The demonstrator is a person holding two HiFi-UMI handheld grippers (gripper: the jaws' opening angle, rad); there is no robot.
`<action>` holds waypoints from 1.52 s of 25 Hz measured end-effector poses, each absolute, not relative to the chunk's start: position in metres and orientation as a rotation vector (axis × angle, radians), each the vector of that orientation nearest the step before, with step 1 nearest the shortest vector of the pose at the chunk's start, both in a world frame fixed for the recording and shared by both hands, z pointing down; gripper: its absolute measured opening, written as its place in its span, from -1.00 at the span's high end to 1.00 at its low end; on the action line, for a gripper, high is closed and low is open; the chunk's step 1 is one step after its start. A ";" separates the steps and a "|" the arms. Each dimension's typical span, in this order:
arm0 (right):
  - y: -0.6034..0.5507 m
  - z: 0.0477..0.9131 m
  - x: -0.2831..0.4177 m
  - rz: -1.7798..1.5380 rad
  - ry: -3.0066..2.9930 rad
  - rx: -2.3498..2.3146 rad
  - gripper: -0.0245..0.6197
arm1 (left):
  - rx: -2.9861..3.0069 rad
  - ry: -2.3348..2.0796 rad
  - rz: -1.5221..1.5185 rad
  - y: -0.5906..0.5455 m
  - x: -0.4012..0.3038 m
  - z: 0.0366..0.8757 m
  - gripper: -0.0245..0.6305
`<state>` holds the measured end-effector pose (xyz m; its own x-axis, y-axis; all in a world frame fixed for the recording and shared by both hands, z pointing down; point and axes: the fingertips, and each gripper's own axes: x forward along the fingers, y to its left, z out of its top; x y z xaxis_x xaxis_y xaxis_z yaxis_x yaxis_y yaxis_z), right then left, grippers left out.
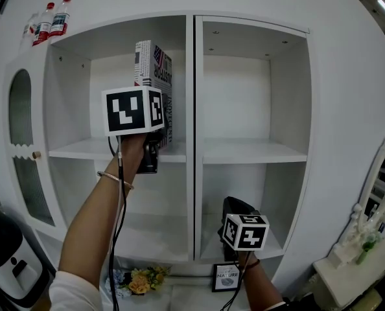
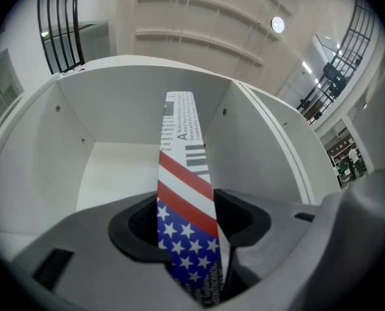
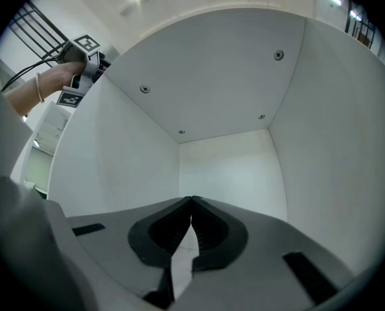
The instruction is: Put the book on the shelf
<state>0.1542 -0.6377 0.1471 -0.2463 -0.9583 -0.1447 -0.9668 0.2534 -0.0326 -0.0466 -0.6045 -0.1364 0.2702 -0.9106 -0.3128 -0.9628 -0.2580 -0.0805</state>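
A book (image 1: pixel 155 70) with a stars-and-stripes spine stands upright in the upper left compartment of the white shelf unit (image 1: pixel 82 149), close to the centre divider. My left gripper (image 1: pixel 157 135) is at the book's lower end, its marker cube in front of it. In the left gripper view the spine (image 2: pixel 183 173) runs up between the jaws of the left gripper (image 2: pixel 187 219); a dark gap shows beside it on the right, so the jaws stand open around it. My right gripper (image 1: pixel 234 207) sits low in the lower right compartment, shut and empty, its tips meeting (image 3: pixel 191 203).
Two red-capped bottles (image 1: pixel 53 18) stand on top of the unit. An arched glass door (image 1: pixel 24 141) is at its left. Below lie flowers (image 1: pixel 140 278) and a small framed sign (image 1: pixel 227 277). A white ornate mirror table (image 1: pixel 367 238) stands at the right.
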 end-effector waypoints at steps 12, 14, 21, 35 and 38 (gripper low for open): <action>-0.626 0.148 0.159 0.091 2.368 -1.837 0.86 | -2.287 1.736 0.299 -0.591 -0.045 -0.136 0.08; -0.623 0.147 0.158 0.094 2.371 -1.839 0.86 | -2.276 1.741 0.301 -0.587 -0.046 -0.135 0.08; -0.611 0.148 0.152 0.098 2.383 -1.841 0.86 | -2.271 1.728 0.325 -0.573 -0.046 -0.124 0.07; -0.577 0.151 0.144 0.102 2.401 -1.847 0.86 | -2.262 1.700 0.347 -0.527 -0.051 -0.113 0.06; -0.568 0.155 0.143 0.102 2.401 -1.847 0.86 | -2.255 1.714 0.343 -0.522 -0.055 -0.105 0.06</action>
<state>0.1431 -0.5685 0.1549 -0.2539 -0.9587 -0.1284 -0.9661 0.2577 -0.0141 -0.0554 -0.5223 -0.1046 0.2648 -0.8957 -0.3573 -0.9642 -0.2517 -0.0837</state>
